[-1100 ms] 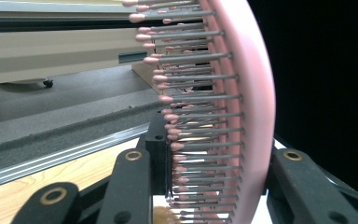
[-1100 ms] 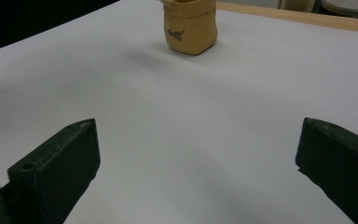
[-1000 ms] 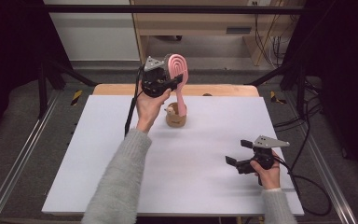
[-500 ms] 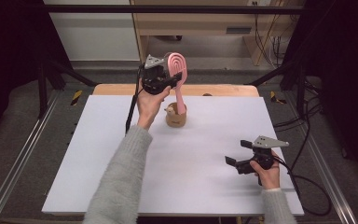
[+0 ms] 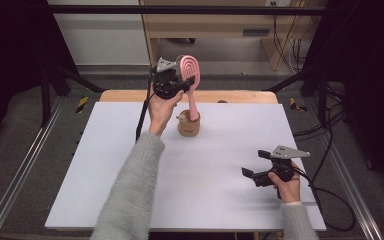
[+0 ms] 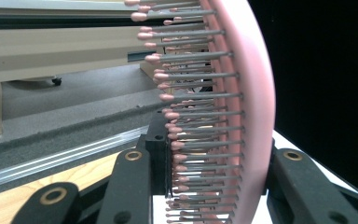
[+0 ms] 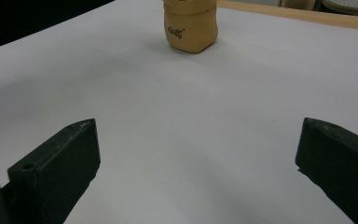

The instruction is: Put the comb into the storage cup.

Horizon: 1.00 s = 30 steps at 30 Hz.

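Note:
A pink hairbrush (image 5: 189,67) stands upright at the back of the white table (image 5: 205,205), bristles (image 6: 200,116) towards the left in the left gripper view. My left gripper (image 5: 186,79) (image 6: 216,154) is shut on the brush's head, one jaw on the bristles and one on the back. The brush's handle (image 5: 193,102) points down into the mouth of a small tan pouch (image 5: 188,125) (image 7: 190,28). Near the front right, my right gripper (image 5: 255,163) (image 7: 198,128) is held low over the table, open with nothing between its jaws, facing the pouch.
A wooden board edge (image 5: 230,96) runs along the table's back. Metal rails (image 5: 25,165) flank the left side and black cables (image 5: 330,195) trail at the right. A wooden bench (image 5: 220,30) stands beyond the table.

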Each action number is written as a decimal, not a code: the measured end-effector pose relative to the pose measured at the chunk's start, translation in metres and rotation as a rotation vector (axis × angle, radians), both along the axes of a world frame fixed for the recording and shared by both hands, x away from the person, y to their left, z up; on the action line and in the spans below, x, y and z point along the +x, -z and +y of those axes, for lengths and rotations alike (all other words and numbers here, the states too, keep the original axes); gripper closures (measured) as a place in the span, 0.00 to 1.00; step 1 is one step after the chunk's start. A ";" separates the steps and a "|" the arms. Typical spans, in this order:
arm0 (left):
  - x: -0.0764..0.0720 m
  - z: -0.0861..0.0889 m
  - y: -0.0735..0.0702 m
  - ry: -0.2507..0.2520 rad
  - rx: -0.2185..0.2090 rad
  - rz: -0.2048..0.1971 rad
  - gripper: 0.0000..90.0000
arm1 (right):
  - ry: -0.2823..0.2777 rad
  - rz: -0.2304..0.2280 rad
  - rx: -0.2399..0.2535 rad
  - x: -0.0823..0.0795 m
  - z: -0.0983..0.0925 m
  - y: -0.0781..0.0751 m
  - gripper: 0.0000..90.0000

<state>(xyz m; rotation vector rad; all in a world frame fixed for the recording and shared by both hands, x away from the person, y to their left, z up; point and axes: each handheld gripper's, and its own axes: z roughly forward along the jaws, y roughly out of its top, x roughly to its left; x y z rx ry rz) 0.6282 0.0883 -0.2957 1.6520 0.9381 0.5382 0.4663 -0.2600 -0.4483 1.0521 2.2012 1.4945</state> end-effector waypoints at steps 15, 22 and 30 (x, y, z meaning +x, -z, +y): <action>0.013 0.002 0.009 -0.022 0.010 0.004 0.69 | -0.002 -0.004 -0.003 0.000 0.000 0.000 0.00; 0.019 0.002 0.015 -0.025 0.017 0.012 0.69 | -0.001 -0.002 -0.005 0.000 0.000 0.000 0.00; 0.022 -0.003 0.023 -0.025 0.028 0.021 0.69 | -0.002 -0.003 -0.001 0.000 0.000 0.000 0.00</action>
